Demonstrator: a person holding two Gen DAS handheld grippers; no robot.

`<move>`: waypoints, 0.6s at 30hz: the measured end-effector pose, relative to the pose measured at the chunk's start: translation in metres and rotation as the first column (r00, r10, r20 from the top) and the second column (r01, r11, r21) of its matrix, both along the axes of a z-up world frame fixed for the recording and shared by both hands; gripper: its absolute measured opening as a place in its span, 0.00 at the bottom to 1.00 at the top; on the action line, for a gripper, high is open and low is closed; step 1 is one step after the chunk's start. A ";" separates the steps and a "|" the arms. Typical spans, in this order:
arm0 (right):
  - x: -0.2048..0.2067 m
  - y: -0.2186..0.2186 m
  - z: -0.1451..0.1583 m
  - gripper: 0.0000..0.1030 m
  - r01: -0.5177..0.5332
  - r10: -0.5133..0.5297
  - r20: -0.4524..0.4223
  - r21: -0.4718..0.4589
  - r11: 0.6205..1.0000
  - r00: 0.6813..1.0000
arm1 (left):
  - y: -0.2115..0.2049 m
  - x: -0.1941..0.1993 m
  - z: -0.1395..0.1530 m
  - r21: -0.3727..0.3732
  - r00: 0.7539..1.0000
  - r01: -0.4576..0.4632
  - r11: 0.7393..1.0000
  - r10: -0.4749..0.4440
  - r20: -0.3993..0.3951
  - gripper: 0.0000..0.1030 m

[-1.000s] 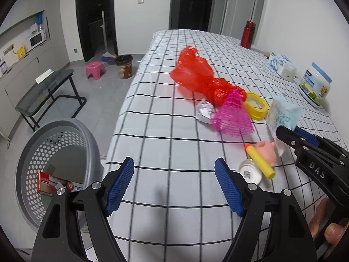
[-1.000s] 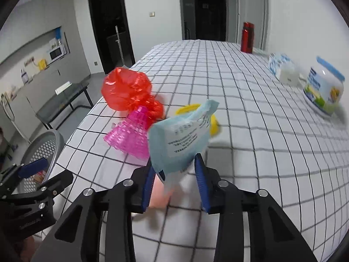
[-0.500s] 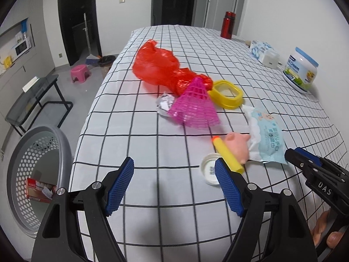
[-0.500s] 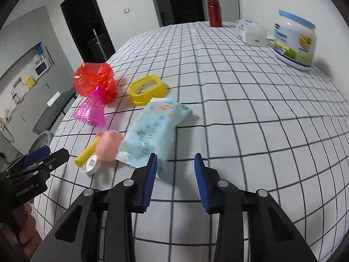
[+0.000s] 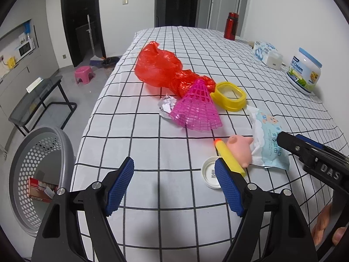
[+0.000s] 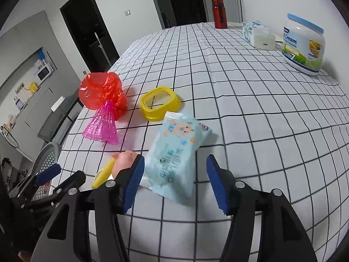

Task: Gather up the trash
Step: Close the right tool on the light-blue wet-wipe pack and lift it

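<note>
On the checked tablecloth lie a red plastic bag (image 5: pixel 161 69), a pink mesh cone (image 5: pixel 196 109), crumpled foil (image 5: pixel 166 106), a yellow ring (image 5: pixel 230 96), a white cap (image 5: pixel 210 174), a yellow stick (image 5: pixel 229 159) with a pink pig toy (image 5: pixel 238 150), and a light-blue wipes pack (image 6: pixel 176 152). My right gripper (image 6: pixel 174 181) is open, its jaws either side of the near end of the pack. My left gripper (image 5: pixel 173 184) is open and empty over the near table edge. A grey perforated basket (image 5: pixel 39 174) stands on the floor at left, holding a red box.
A white tub (image 5: pixel 304 74), a tissue pack (image 5: pixel 265 50) and a red bottle (image 5: pixel 231 28) stand along the far right of the table. A dark side table (image 5: pixel 37 100), a pink stool (image 5: pixel 84 74) and a small bin (image 5: pixel 109 65) are on the floor left.
The right gripper set the wipes pack down on the cloth beside the pig toy, let go and opened wide. The left gripper swung from the basket side towards the table.
</note>
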State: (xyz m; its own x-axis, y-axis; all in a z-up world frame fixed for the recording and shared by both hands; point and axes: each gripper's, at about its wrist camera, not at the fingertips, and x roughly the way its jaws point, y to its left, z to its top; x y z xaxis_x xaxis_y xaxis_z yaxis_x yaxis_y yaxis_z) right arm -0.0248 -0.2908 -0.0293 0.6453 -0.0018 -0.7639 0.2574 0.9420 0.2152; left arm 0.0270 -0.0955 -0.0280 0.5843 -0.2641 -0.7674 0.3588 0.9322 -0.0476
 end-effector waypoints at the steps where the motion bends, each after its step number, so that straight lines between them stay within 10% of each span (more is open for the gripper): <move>1: 0.003 0.001 -0.001 0.58 0.003 -0.003 -0.008 -0.001 1.000 1.000 | 0.001 0.001 0.000 0.000 1.000 -0.005 1.000 0.005 0.001 0.73; 18: 0.045 0.011 -0.026 0.67 0.064 -0.075 -0.138 -0.079 0.995 0.988 | 0.022 0.004 -0.002 -0.021 0.999 -0.032 0.999 0.032 -0.004 0.73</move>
State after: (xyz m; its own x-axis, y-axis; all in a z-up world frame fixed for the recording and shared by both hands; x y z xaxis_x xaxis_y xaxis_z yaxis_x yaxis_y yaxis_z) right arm 0.0207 -0.2801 -0.0552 0.5274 -0.1031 -0.8433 0.3456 0.9328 0.1020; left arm 0.0307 -0.0733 -0.0302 0.5899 -0.2614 -0.7640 0.3287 0.9420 -0.0686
